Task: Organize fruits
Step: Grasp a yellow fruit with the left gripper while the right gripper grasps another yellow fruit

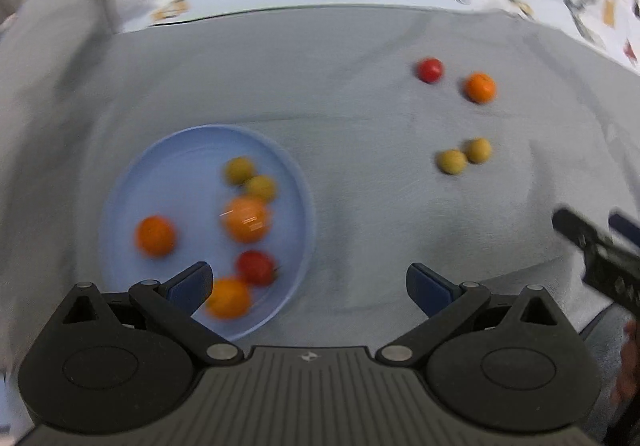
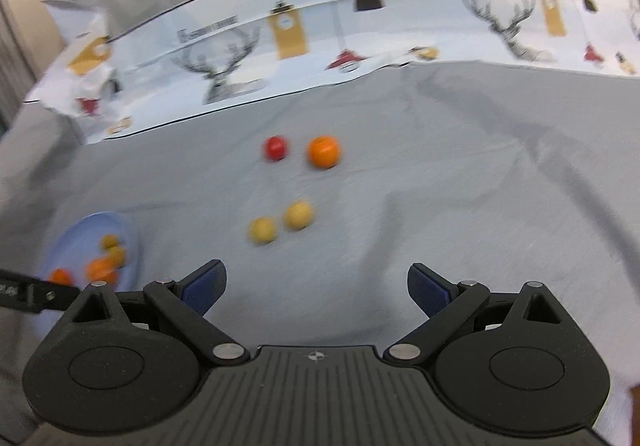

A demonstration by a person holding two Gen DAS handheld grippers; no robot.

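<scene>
Both our left gripper [image 1: 308,282] and right gripper [image 2: 316,284] hold their fingers wide apart, empty; right of the blue plate [image 1: 132,181], four fruits lie loose.

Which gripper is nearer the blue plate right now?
Left. The left gripper hovers at the blue plate, one finger over its near rim. The right gripper is off to the plate's right, facing the loose fruits on the grey cloth.

Left gripper [image 1: 308,284] is standing with jaws spread wide, gripping nothing. Right gripper [image 2: 316,284] is likewise holding its jaws wide apart and empty, both pointing forward and downward.
</scene>
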